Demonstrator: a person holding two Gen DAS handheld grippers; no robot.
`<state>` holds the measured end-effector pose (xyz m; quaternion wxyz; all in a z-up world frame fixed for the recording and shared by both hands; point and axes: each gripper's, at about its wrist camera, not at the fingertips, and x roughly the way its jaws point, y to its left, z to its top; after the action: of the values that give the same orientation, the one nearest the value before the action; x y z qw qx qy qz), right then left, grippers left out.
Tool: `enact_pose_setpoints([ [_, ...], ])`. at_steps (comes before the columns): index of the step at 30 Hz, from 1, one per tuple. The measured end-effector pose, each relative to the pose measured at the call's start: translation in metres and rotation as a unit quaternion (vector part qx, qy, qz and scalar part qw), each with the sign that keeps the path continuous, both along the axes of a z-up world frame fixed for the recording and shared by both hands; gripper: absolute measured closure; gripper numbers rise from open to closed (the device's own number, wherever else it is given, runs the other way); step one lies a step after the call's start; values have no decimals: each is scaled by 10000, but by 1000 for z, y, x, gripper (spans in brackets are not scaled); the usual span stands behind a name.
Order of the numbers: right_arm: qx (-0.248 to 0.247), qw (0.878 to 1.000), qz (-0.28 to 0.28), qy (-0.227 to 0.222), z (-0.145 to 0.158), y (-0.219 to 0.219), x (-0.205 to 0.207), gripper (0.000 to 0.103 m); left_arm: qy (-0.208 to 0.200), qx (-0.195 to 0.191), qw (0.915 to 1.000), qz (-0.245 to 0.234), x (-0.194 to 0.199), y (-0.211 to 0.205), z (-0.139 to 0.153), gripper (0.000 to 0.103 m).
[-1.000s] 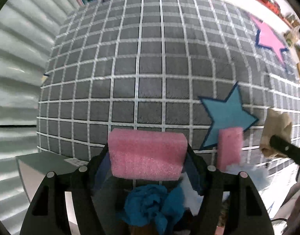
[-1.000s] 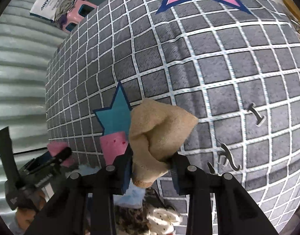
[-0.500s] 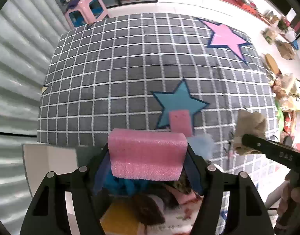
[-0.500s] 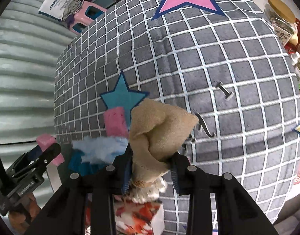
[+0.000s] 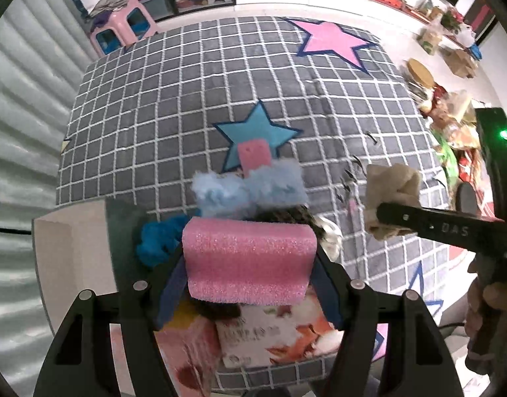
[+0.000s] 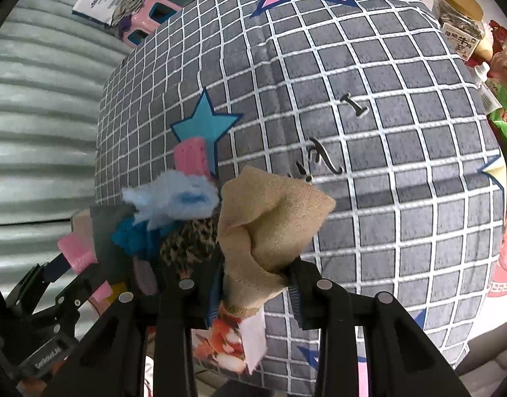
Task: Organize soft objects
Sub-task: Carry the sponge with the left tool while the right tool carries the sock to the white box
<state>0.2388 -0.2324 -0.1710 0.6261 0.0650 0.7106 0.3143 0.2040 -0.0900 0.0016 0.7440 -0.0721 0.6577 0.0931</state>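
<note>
The right claw (image 6: 255, 284) is clenching a bunched beige knit sock (image 6: 266, 221); the left claw (image 5: 250, 281) is gripping a pink rectangular foam block (image 5: 248, 261) above the grey checked rug (image 5: 187, 82).

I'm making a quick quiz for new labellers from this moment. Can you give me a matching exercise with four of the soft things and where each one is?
Things:
1. large pink foam block
2. beige cloth
3. small pink foam piece
4. light blue fluffy fabric

Places:
A. lying on the teal star
B. clamped in the right tongs
C. on the pile just below the teal star
D. held between the left tongs

Pairs: 1-D, 2-B, 3-A, 4-C
</note>
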Motion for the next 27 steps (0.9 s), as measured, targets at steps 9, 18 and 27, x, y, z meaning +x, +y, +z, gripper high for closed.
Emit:
enact_pose_setpoints([
  [9,-344,9993,-70,-98,6,-26,-62,68,-147,-387,9979,-505,-50,-33,20,30],
  [18,-428,9990,67,-105,23,-21,-145,68,-225,-592,9945,-832,-122,-12,31,30],
  [27,-342,9976,554,-223,42,12,-210,68,-465,-431,9967,-500,-194,37,47,30],
])
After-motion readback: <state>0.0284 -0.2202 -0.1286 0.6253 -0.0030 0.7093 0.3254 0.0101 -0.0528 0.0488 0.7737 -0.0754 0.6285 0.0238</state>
